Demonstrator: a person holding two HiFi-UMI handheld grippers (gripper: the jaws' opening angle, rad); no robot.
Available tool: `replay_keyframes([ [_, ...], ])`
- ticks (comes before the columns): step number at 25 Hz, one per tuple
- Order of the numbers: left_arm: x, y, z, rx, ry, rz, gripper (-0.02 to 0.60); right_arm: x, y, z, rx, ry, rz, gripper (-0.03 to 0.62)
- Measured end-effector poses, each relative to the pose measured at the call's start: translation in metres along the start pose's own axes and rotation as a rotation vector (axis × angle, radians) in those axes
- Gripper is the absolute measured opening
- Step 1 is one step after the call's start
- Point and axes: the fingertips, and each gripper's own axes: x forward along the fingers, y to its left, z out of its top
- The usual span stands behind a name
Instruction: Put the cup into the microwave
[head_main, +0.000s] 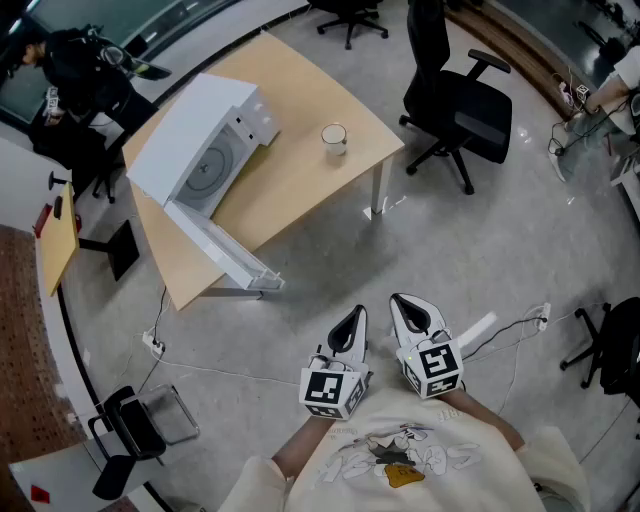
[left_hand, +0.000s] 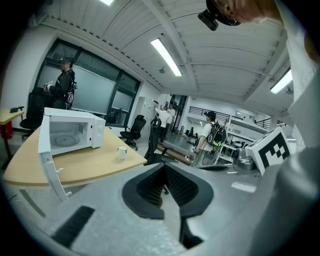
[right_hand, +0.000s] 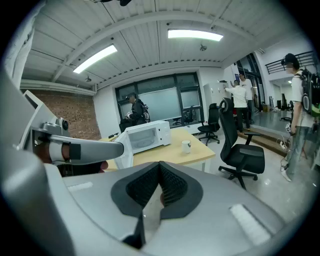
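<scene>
A white cup (head_main: 333, 137) stands upright on the wooden table (head_main: 300, 180), near its right corner. To the cup's left sits the white microwave (head_main: 195, 140), its door (head_main: 220, 250) swung wide open. Both grippers hang over the floor well short of the table, side by side. My left gripper (head_main: 351, 320) and right gripper (head_main: 413, 310) are shut with nothing in them. The left gripper view shows its closed jaws, with the cup (left_hand: 122, 152) and microwave (left_hand: 70, 135) far ahead. In the right gripper view the cup (right_hand: 186, 146) stands right of the microwave (right_hand: 147, 136).
A black office chair (head_main: 455, 100) stands right of the table, another (head_main: 350, 12) behind it. Cables and a power strip (head_main: 152, 344) lie on the floor. A folding chair (head_main: 135, 425) is at the lower left. People stand in the background (left_hand: 210, 135).
</scene>
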Motion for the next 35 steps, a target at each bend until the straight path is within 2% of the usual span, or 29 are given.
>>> replay_keyframes([
  [15, 0.016, -0.019, 0.0, 0.007, 0.0, 0.032, 0.005, -0.009, -0.023, -0.004, -0.013, 0.008, 0.038, 0.005],
  [20, 0.017, -0.023, -0.002, 0.003, -0.001, 0.061, 0.005, -0.013, -0.038, 0.001, 0.044, -0.025, 0.027, 0.006],
  [26, 0.028, -0.026, -0.015, -0.02, -0.009, 0.103, 0.005, -0.008, -0.043, -0.006, 0.009, -0.006, 0.064, 0.006],
  [31, 0.05, -0.003, 0.0, -0.055, -0.026, 0.12, 0.005, 0.023, -0.05, 0.001, -0.006, 0.03, 0.095, 0.006],
  [35, 0.095, 0.035, 0.017, -0.06, -0.035, 0.111, 0.005, 0.073, -0.066, 0.019, -0.054, 0.036, 0.096, 0.006],
])
